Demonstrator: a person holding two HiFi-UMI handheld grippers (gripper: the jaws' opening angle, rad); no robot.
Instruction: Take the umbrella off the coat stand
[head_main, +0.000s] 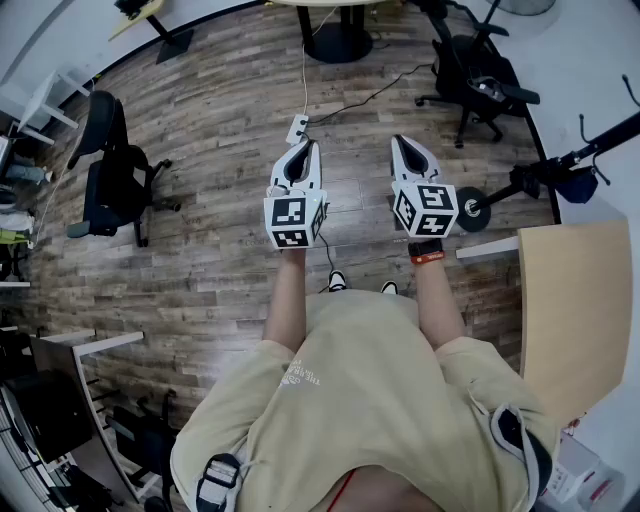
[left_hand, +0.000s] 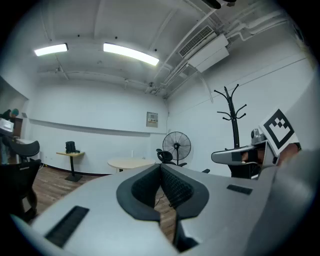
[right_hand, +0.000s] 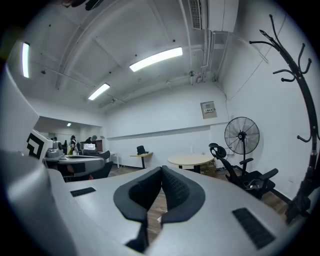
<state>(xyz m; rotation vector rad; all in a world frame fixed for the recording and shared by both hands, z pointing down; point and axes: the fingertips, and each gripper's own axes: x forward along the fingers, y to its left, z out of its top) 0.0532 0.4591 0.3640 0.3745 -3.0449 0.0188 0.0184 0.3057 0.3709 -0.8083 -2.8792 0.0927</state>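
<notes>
at the head view's right edge, a dark blue folded umbrella hangs on the black metal coat stand, nearer the white right gripper than the left gripper; left gripper view: jaws pressed together, empty; right gripper view: likewise, stand upright rightward.

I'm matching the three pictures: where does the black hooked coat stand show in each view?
Head view: black coat stand, right side, slanting toward the edge.
Left gripper view: stand upright, right of centre.
Right gripper view: stand at far right edge.
Shared landmark: round beige table.
</notes>
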